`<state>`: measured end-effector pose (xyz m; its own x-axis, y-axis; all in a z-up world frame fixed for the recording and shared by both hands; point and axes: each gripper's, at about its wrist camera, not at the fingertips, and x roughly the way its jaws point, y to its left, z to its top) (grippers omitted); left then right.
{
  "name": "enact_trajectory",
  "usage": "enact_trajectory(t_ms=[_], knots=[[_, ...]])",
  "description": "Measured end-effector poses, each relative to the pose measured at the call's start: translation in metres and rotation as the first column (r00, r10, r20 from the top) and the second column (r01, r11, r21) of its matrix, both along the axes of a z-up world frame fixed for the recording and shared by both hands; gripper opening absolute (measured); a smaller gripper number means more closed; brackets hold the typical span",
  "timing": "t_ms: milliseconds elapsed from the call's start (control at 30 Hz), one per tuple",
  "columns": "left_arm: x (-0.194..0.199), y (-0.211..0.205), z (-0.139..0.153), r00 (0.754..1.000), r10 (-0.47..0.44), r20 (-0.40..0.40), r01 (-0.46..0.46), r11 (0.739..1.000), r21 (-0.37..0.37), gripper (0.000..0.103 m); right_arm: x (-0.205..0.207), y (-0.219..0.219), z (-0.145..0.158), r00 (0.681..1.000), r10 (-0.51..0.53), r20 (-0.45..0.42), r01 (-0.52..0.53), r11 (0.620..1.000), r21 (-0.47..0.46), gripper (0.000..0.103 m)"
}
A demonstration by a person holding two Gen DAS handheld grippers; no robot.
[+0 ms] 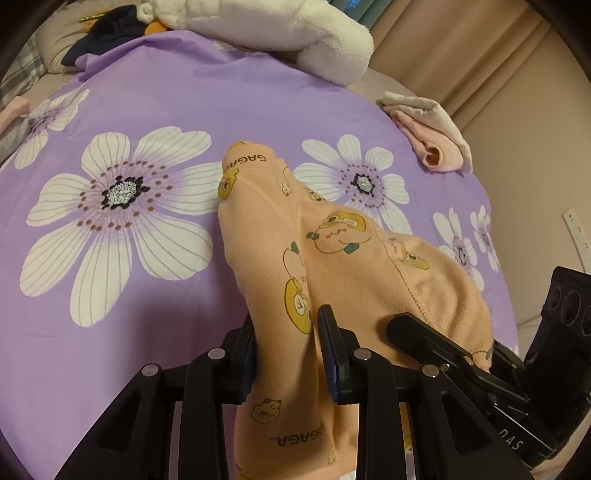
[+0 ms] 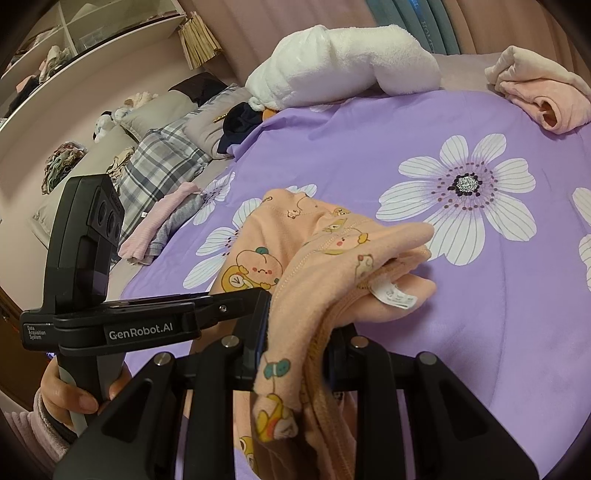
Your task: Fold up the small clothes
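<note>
Left wrist view: purple bedsheet (image 1: 155,92) with white flower print. Left tool (image 1: 286,332) clamped on a band of the peach garment (image 1: 332,251), cartoon print, "GAGA" lettering on the waistband; the cloth is lifted off the sheet between the two tools. Right tool's finger (image 1: 424,332) lies on the garment's hem just right of it. White plush blanket (image 1: 295,33) at the far edge; folded pink cloth (image 1: 432,140) far right.

Right wrist view: a hand (image 2: 70,395) grips the left tool's handle at far left. Plaid pillow (image 2: 162,162) and folded pink-grey clothes (image 2: 159,225) beyond. Right tool (image 2: 295,343) clamped on the bunched garment, white label (image 2: 393,295) hanging out. Pink cloth top right.
</note>
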<state>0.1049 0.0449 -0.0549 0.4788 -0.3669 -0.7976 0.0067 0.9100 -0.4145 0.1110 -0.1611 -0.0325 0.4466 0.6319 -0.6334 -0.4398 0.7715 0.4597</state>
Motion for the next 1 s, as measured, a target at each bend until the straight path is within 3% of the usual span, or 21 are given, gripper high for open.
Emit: enact_trajectory(t_ms=[1000], knots=[[0.004,-0.002,-0.016,0.999,0.007,-0.054,-0.006,1.000,0.023,0.027,0.011,0.005,-0.020,0.998,0.001,-0.059,-0.001,1.000,0.000,0.025]])
